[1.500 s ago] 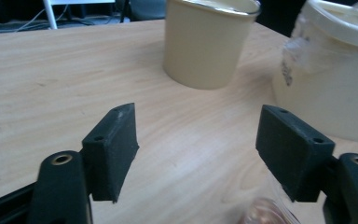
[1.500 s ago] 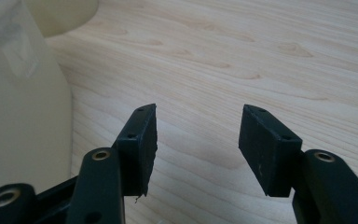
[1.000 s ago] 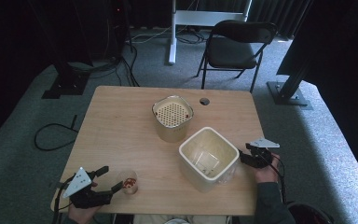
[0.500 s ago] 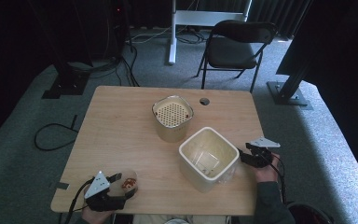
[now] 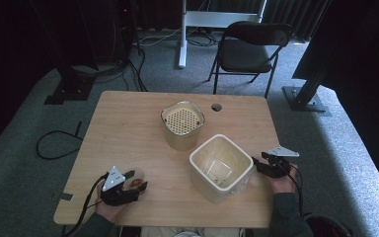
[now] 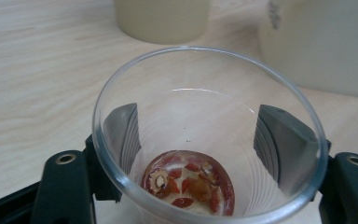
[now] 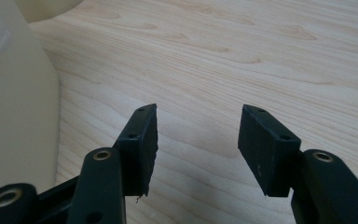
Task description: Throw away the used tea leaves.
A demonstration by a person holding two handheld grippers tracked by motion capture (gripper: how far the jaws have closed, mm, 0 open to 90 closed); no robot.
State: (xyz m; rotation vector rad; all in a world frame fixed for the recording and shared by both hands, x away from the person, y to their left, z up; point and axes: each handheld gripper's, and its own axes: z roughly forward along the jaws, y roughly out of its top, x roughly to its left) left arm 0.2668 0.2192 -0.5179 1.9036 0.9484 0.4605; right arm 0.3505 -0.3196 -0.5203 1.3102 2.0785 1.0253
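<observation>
Tongs in my left hand (image 5: 134, 185) sit at the near left corner of the table (image 5: 128, 123), their jaws set around a clear plastic cup (image 6: 209, 135) — one pad on each side of its wall, seen through the plastic in the left gripper view, closed in on it though I cannot tell how hard they press. At the bottom of the cup lies a small heap of red dried berries (image 6: 186, 184) with a pale slice among them. My right tongs (image 7: 193, 144) rest low at the near right edge, jaws parted with bare wood between them and nothing held; they lie just beside the square cream container (image 5: 220, 167), whose wall rises at the left of the right gripper view. That container stands open-topped and near me, right of centre. Farther back, toward the middle of the table, stands a round cream pot (image 5: 182, 125) with a perforated insert on top — well apart from the cup. Beyond the table, a black folding chair (image 5: 250, 49) stands on the grey carpet.
</observation>
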